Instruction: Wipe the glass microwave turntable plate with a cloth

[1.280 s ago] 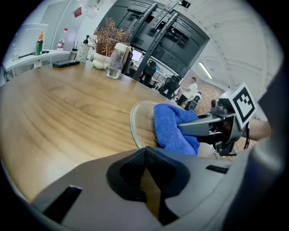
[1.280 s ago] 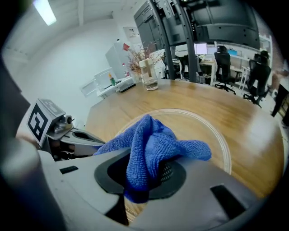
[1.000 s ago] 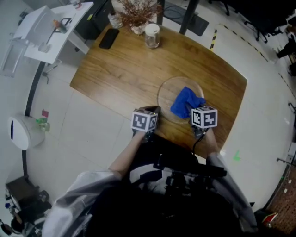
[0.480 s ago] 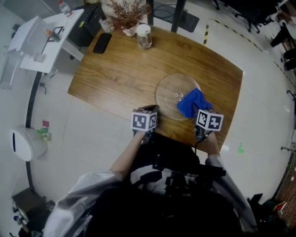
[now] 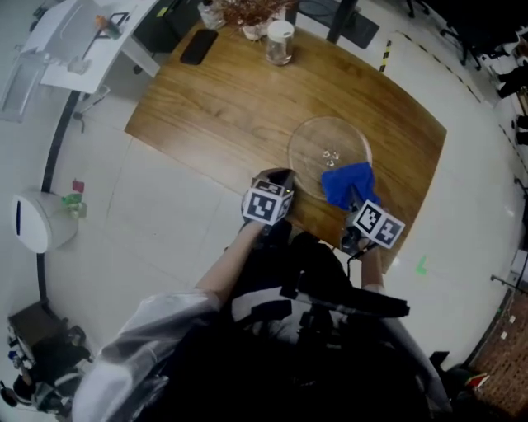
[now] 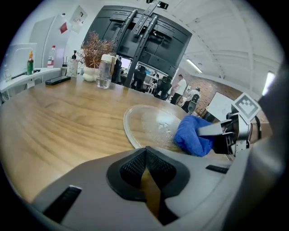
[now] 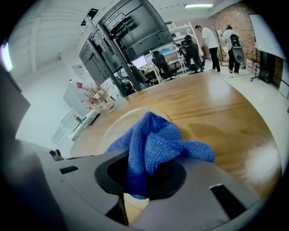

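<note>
The clear glass turntable plate [image 5: 330, 150] lies flat on the wooden table [image 5: 223, 107] near its front edge, also seen as the plate [image 6: 149, 124] and the plate [image 7: 118, 124]. My right gripper [image 5: 355, 198] is shut on a blue cloth [image 5: 346, 185], bunched over the plate's near right rim; the cloth [image 7: 153, 144] fills the jaws, and the cloth [image 6: 194, 135] shows from the left. My left gripper [image 5: 279, 178] is shut and holds nothing, just off the plate's near left rim, the left gripper [image 6: 146, 169] low over the wood.
A glass jar [image 5: 280, 41], a vase of dried plants [image 5: 247, 11] and a black phone [image 5: 198, 46] stand at the table's far edge. A white side table [image 5: 91, 41] is at far left, a white bin [image 5: 37, 221] on the floor. People stand far off [image 7: 212, 43].
My right gripper has dragged the blue cloth from the plate's middle toward its near right rim. The left gripper stays by the plate's near left edge.
</note>
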{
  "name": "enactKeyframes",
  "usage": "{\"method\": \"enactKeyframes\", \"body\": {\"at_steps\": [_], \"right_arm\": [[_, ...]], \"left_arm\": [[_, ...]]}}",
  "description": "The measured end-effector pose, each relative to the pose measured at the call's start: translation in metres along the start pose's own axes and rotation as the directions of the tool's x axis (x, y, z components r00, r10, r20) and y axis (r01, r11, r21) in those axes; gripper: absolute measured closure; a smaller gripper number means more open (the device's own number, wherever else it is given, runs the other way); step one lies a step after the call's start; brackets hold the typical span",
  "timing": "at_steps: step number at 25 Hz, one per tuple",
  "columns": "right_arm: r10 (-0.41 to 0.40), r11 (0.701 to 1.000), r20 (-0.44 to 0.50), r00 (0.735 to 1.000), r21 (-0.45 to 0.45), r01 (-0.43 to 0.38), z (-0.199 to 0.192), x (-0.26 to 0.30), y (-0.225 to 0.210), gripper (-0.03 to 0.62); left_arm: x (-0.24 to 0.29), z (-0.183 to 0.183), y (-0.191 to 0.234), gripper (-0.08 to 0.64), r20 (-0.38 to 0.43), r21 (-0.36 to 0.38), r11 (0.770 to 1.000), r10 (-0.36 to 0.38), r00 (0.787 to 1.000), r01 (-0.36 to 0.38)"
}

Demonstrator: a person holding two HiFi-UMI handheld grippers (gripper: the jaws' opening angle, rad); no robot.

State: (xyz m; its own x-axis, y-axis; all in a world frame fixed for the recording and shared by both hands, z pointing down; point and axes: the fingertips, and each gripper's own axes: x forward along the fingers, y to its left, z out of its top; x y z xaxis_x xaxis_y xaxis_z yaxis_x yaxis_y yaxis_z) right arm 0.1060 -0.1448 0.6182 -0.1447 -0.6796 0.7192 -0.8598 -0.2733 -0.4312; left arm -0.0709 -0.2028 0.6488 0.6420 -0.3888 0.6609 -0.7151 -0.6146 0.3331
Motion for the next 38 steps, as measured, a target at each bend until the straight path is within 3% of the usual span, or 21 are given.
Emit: {"method": "enactKeyframes", "body": {"at_steps": [9, 12, 16, 20, 25, 32, 38], "right_arm": [[0.096, 0.995, -0.035, 0.995, 0.028, -0.095, -0.029, -0.023, 0.012, 0.511], [0.147, 0.988, -0.039, 0.988, 0.048, -0.145, -0.047, -0.042, 0.007, 0.511], [0.212, 0.977, -0.023, 0.977, 0.034, -0.211, -0.061, -0.071, -0.004, 0.511], [0.215, 0.977, -0.010, 0.977, -0.005, -0.215, -0.067, -0.111, -0.037, 0.511], [0.257, 0.966, -0.020, 0.966, -0.024, -0.257, -0.092, -0.149, -0.065, 0.511], [0.326, 0.933, -0.074, 0.943, -0.136, -0.333, -0.120, -0.181, -0.070, 0.511], [0.384, 0.900, -0.077, 0.920, -0.190, -0.392, -0.136, -0.186, -0.048, 0.511]], "left_arm": [[-0.007, -0.004, -0.003, 0.563, 0.028, 0.094, 0.994, 0.049, 0.998, -0.051], [-0.009, -0.023, -0.009, 0.563, 0.014, 0.061, 0.993, 0.097, 0.995, -0.098], [-0.041, -0.028, -0.028, 0.563, 0.173, -0.048, 0.984, 0.180, 0.968, -0.174], [-0.058, -0.012, -0.075, 0.563, 0.260, -0.086, 0.985, 0.164, 0.951, -0.146], [-0.088, 0.001, -0.138, 0.563, 0.405, -0.130, 0.990, 0.106, 0.908, -0.057], [-0.127, -0.040, -0.194, 0.563, 0.411, -0.141, 0.987, 0.127, 0.903, -0.075], [-0.167, -0.074, -0.200, 0.563, 0.393, -0.129, 0.982, 0.180, 0.902, -0.140]]}}
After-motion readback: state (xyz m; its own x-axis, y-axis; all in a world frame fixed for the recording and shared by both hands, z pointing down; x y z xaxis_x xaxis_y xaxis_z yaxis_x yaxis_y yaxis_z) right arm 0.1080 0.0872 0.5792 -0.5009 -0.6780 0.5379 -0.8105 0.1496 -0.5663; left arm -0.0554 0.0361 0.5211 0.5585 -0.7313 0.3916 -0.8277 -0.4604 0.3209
